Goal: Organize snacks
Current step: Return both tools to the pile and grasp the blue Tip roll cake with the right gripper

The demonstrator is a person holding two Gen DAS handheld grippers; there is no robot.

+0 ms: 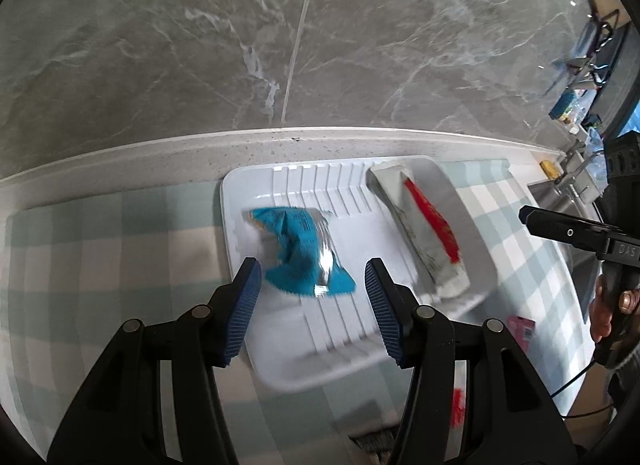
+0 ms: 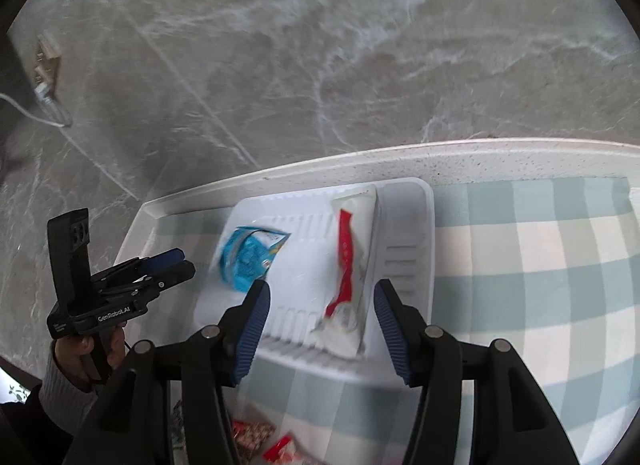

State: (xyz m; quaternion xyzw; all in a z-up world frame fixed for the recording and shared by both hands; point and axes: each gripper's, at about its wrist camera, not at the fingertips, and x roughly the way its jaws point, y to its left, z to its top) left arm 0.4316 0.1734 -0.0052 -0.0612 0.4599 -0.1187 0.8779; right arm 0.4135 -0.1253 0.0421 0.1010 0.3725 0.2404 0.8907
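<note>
A white ridged tray (image 1: 348, 369) (image 2: 412, 233) lies on a green-and-white checked cloth. A blue snack packet (image 1: 298, 251) (image 2: 248, 255) lies in its left part. A long white packet with a red stripe (image 1: 424, 229) (image 2: 352, 269) lies in its right part. My left gripper (image 1: 314, 285) is open and empty, just above the blue packet's near end. My right gripper (image 2: 320, 305) is open and empty, its fingers on either side of the white packet's near end. The left gripper also shows in the right wrist view (image 2: 168, 265), and the right one in the left wrist view (image 1: 560, 229).
More red-and-white snack packets (image 2: 260, 441) lie on the cloth near the front edge, and a pink packet (image 1: 520, 327) lies right of the tray. A marble wall (image 1: 320, 45) rises behind the counter. A sink and clutter (image 1: 580, 169) sit at the far right.
</note>
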